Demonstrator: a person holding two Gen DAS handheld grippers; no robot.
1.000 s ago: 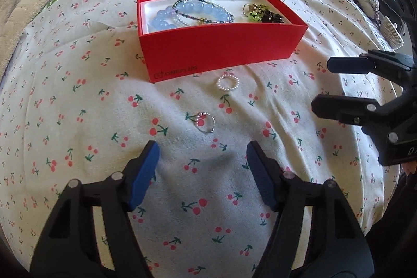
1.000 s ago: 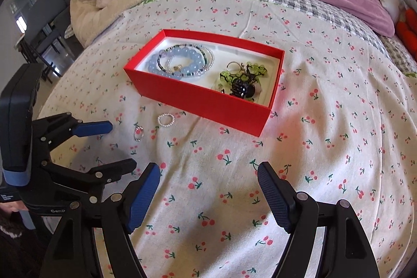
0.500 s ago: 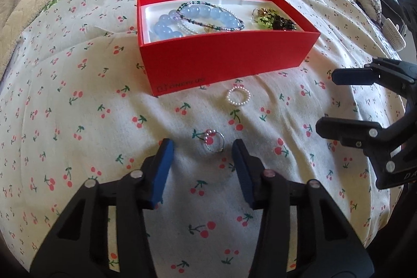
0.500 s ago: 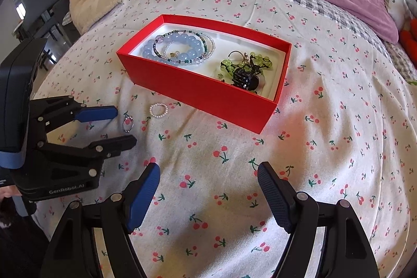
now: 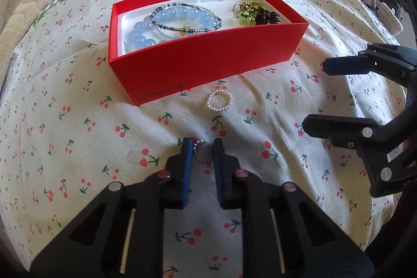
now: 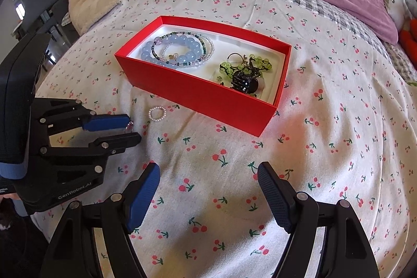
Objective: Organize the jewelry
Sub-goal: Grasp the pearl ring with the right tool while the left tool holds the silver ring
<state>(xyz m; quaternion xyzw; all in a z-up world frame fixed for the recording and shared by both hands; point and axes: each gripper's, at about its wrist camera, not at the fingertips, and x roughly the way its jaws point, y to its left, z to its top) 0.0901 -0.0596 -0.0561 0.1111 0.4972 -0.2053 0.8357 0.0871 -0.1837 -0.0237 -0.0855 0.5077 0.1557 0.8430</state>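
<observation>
Rings outside the box number two. One, a small metal ring (image 5: pixel 203 153) with a pink bead, sits on the cherry-print bedspread (image 5: pixel 78 147) between the fingertips of the left gripper (image 5: pixel 203 151); both blue pads flank it closely, narrowed to about its width, though contact on either side cannot be confirmed. From the right wrist view the same ring (image 6: pixel 129 126) shows between the two left fingers, at their tips. The second, a white pearl ring (image 5: pixel 219 100), lies ahead of the left fingertips, apart from them, just short of the near wall of the red box (image 5: pixel 208 61).

Box count: one, open-topped, white-lined, directly beyond the left fingers and ahead-left of the right ones. Contents: one pale blue bead bracelet (image 5: pixel 172 22), with thinner strands of small dark-green and white beads lying across it, their number unclear, at the left end; one tangled cluster of green and dark beads (image 5: pixel 256 13) with a metal ring at the right end, individual pieces not separable.

Right gripper (image 6: pixel 208 196): fingers spread wide, nothing between them, above bare bedspread with the box beyond its tips. In the left wrist view it (image 5: pixel 316 95) stands to the right of the left fingers, well apart.
</observation>
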